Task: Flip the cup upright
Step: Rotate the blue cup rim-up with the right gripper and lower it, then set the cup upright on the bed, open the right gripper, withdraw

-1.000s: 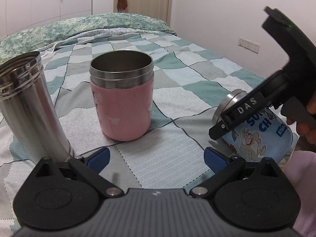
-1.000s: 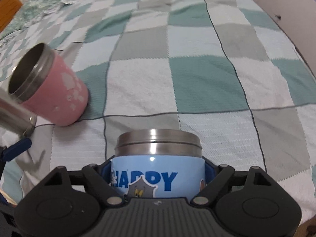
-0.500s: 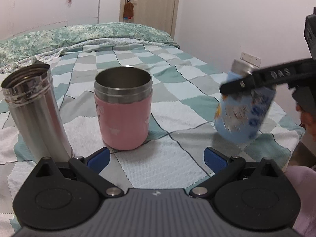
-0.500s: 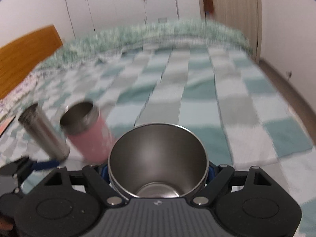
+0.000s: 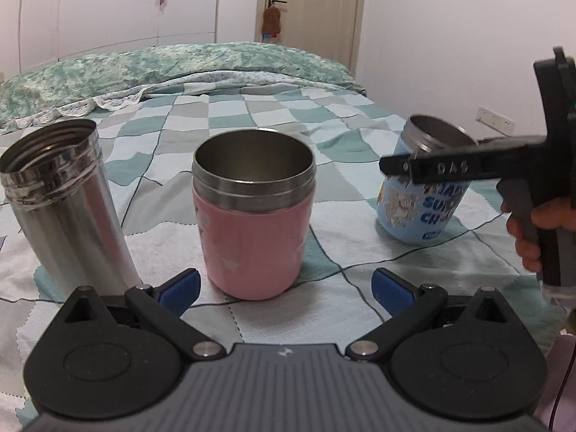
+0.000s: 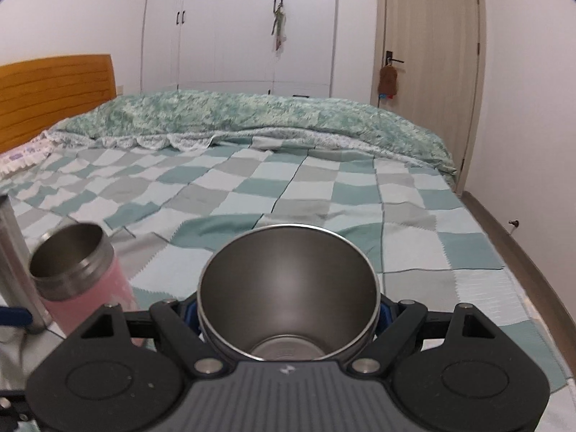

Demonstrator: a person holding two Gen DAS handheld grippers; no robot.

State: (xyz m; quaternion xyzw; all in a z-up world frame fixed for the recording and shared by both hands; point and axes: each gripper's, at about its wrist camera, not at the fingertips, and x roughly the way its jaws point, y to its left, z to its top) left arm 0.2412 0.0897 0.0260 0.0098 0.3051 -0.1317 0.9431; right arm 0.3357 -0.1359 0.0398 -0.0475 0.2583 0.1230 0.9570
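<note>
A blue steel cup with cartoon print (image 5: 421, 212) is held in my right gripper (image 6: 288, 315), which is shut on its sides. The cup is nearly upright, tilted a little, with its mouth up and its base at the checked bedspread (image 5: 360, 136). In the right wrist view I look down into its steel inside (image 6: 288, 288). My left gripper (image 5: 284, 288) is open and empty, its blue pads (image 5: 180, 286) just in front of a pink cup (image 5: 252, 230).
The pink cup stands upright, also in the right wrist view (image 6: 77, 273). A tall steel flask (image 5: 61, 208) stands upright at the left. A green duvet (image 5: 162, 68) lies at the bed's far end. The bed's right edge (image 6: 504, 252) drops to the floor.
The right gripper has lifted the blue cup from lying on its side, turned it mouth-up and lowered it toward the bedspread. The left gripper has stayed open in place.
</note>
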